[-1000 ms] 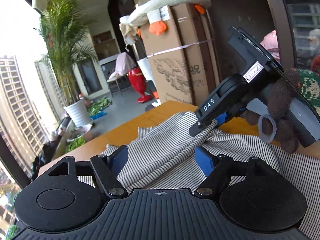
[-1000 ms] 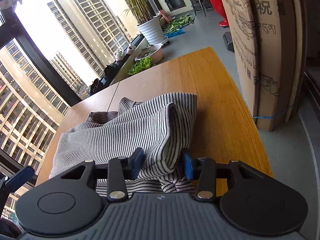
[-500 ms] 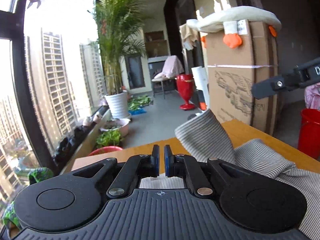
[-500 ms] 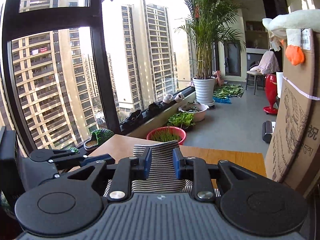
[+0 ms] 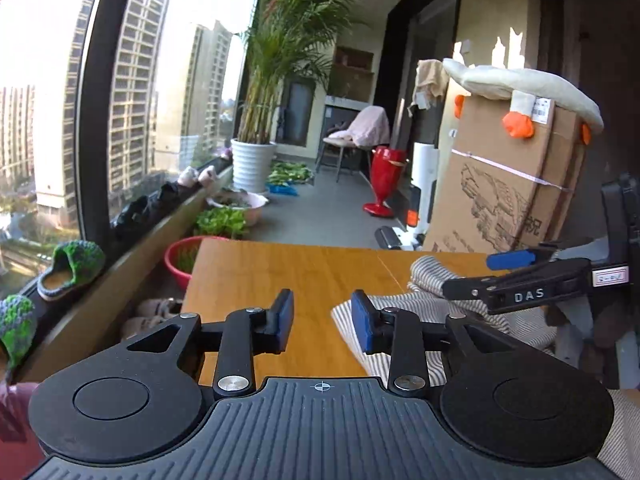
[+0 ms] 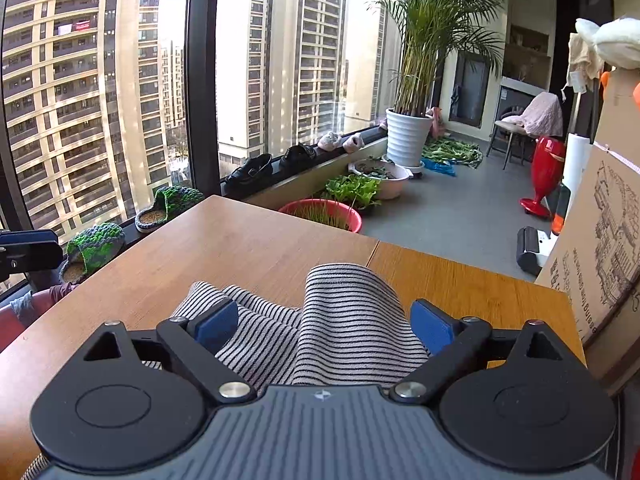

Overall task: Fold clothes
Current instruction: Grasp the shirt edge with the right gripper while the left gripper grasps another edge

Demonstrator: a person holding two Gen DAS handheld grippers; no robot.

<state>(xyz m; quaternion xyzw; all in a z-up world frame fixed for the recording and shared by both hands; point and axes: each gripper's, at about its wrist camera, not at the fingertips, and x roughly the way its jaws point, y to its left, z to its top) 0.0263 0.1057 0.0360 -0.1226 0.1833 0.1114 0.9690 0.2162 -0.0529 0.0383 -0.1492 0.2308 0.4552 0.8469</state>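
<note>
— Two grippers are seen over one wooden table [image 6: 256, 248]. How is the left gripper [image 5: 322, 318] set?

— Its blue pads are parted by a moderate gap, and its jaws have just been opening. Nothing is gripped; only bare tabletop is seen between the pads. The edge of the striped garment [image 5: 404, 312] lies just beside the right-hand pad, partly behind it.

— And the right gripper [image 6: 324, 326]?

— Its jaws are spread wide, having just been opening as well. A raised fold of the striped cloth stands between the pads, but it is not pressed by them: a little clearance is seen on each side.

— Where is the garment placed?

— It is laid on the table, bunched into folds near the corner closest to the cardboard box [image 5: 508, 184]. In the left wrist view it is seen at the right of the tabletop, under the other gripper's black finger marked DAS.

— What else is shown?

— Beyond the table a red basin [image 6: 320, 214] with green shoots is set on the floor, and a potted palm [image 6: 416, 80] in a white pot is stood by the window. Knitted green slippers [image 6: 96, 244] are lined along the sill. A plush toy [image 5: 524, 90] is draped over the box top.
</note>
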